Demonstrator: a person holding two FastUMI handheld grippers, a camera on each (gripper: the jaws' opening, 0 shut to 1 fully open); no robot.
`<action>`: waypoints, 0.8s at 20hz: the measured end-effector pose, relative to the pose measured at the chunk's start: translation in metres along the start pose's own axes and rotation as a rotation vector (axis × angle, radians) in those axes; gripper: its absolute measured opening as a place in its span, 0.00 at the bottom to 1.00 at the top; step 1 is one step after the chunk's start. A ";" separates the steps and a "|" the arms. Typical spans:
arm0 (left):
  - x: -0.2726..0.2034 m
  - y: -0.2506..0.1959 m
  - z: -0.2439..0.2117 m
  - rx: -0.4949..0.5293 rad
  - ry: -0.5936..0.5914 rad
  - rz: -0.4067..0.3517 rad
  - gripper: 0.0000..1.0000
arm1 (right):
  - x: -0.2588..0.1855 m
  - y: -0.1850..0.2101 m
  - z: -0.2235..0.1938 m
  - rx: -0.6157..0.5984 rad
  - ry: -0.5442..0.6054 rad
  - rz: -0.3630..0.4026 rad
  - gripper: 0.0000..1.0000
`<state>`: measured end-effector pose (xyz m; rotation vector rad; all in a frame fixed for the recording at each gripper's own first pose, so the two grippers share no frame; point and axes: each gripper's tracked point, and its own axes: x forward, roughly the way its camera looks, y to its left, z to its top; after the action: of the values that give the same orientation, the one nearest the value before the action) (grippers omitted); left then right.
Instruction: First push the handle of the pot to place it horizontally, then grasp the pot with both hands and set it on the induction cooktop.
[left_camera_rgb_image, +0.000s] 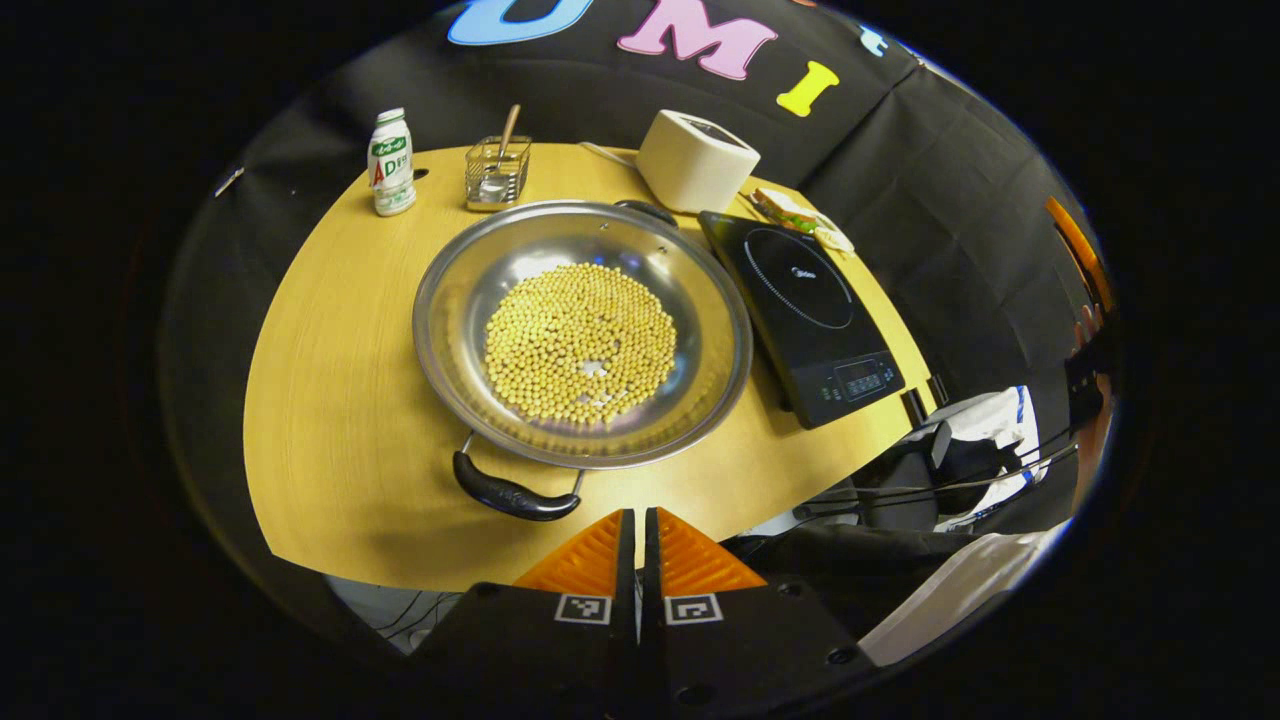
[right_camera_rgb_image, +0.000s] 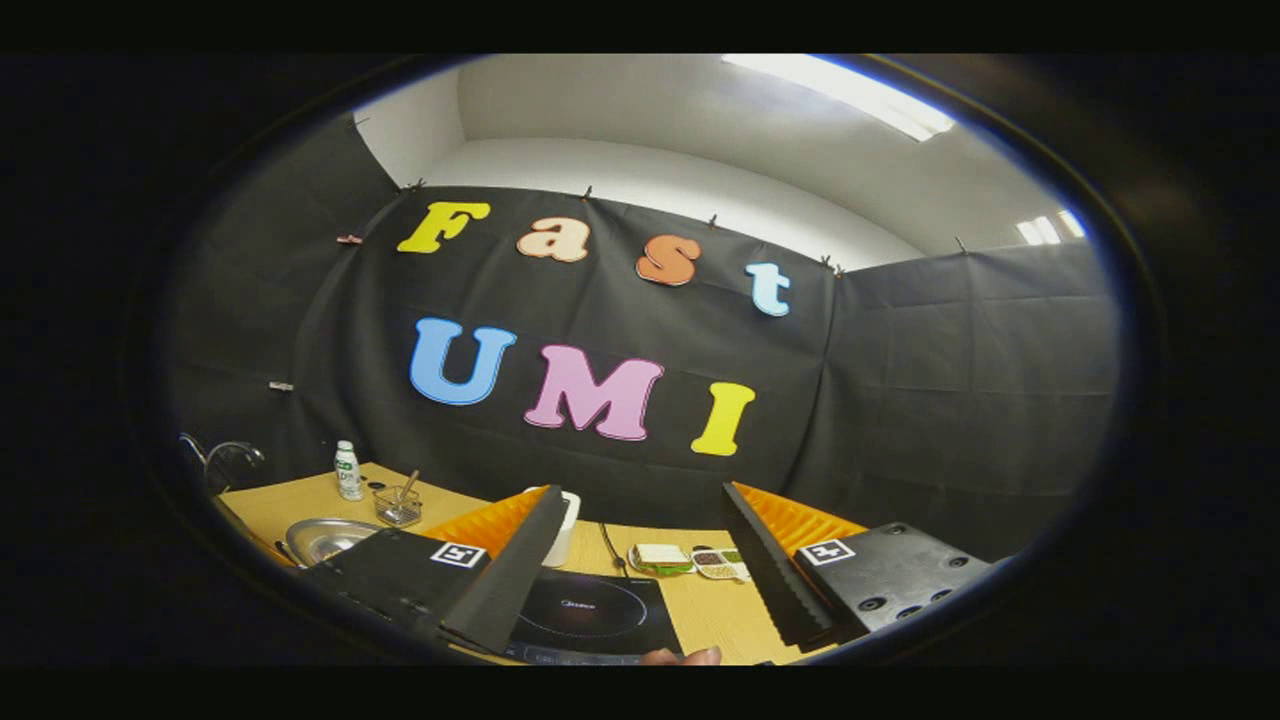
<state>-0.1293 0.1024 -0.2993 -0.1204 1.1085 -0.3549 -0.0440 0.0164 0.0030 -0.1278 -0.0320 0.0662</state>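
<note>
Tongs first: my left tongs are sitting pressed together, hovering off the counter's near edge, just short of the pot. My right tongs are standing wide apart, gripping nothing, tilting up above the cooktop. The pot, full of beans, is resting mid-counter with its near handle pointing toward me and the cooktop lying just beside its right rim. Behind it, a bottle, a wire basket and a toaster are lining the far edge.
</note>
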 end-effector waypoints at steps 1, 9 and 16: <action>0.002 0.003 -0.002 -0.013 0.019 -0.009 0.05 | 0.000 0.000 0.000 -0.002 0.001 -0.002 0.98; 0.036 0.013 -0.004 0.023 0.077 0.019 0.05 | -0.001 0.003 -0.001 -0.020 0.004 0.004 0.98; 0.041 0.020 0.003 0.012 0.066 0.017 0.05 | -0.002 0.007 -0.005 -0.040 0.009 0.012 0.97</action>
<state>-0.1058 0.1068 -0.3381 -0.0889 1.1714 -0.3523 -0.0459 0.0228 -0.0027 -0.1680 -0.0237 0.0775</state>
